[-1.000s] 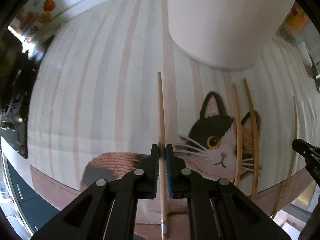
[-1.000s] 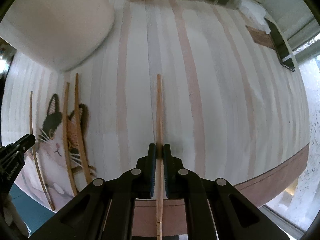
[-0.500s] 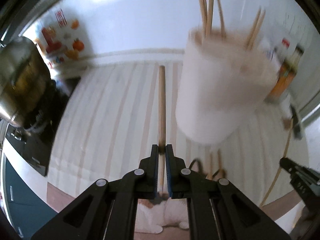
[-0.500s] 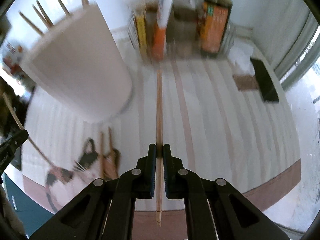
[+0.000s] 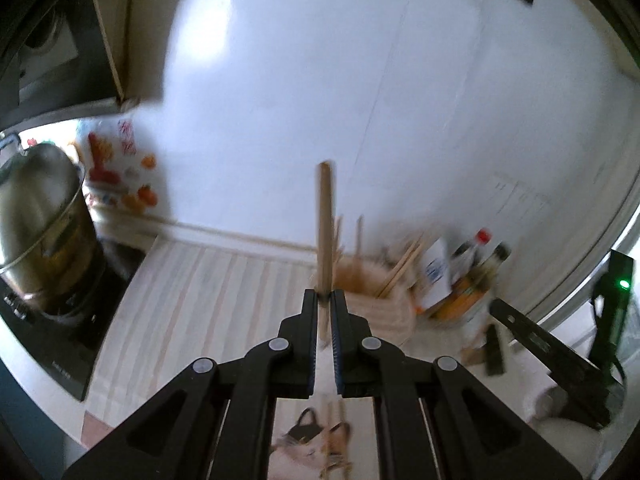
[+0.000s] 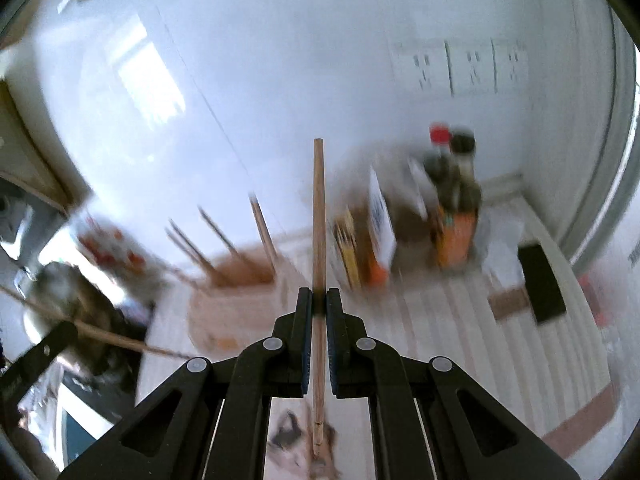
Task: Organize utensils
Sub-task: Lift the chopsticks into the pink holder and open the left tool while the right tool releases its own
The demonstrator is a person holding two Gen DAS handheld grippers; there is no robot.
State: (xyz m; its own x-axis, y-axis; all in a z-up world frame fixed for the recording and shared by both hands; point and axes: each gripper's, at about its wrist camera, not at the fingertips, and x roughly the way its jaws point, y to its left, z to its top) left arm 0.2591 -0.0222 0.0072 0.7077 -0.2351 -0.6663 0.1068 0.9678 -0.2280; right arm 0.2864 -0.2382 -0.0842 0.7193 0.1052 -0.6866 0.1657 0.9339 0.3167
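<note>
My left gripper is shut on a wooden chopstick that points up and forward. My right gripper is shut on another wooden chopstick, also held raised. The pale utensil holder with several chopsticks in it stands just beyond and right of the left gripper; in the right wrist view the holder is ahead to the left. Two chopsticks lie on the cat placemat below. Both views are blurred.
A steel pot sits on a black cooktop at left. Bottles and boxes stand against the white wall at back right. A dark phone-like object lies on the striped mat at right.
Both grippers have lifted and tilted up with their chopsticks, from low over the mat to well above it; the holder now sits lower and farther in both views.
</note>
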